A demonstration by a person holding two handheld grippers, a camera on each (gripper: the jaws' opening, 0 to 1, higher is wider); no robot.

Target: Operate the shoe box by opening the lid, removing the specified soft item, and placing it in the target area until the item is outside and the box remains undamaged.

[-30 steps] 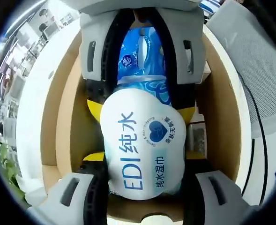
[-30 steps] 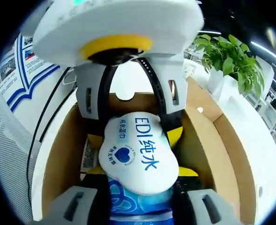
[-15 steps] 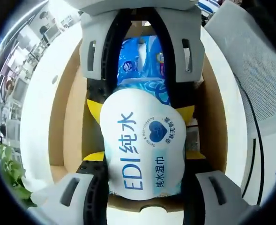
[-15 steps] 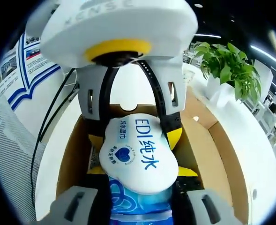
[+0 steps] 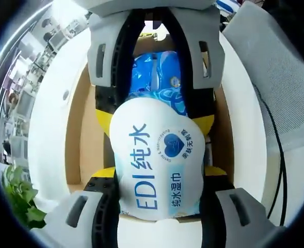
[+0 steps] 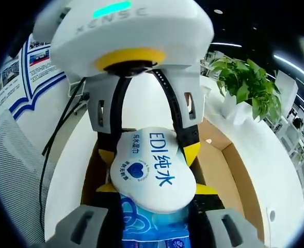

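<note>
The left gripper and the right gripper both clamp the wipes pack, one at each end. In the left gripper view the pack's white end sits between the near jaws and its blue end between the far ones. The open box lies beneath the pack, on the white table.

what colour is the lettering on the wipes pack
Blue on white, clearest on the wipes pack in the left gripper view.
</note>
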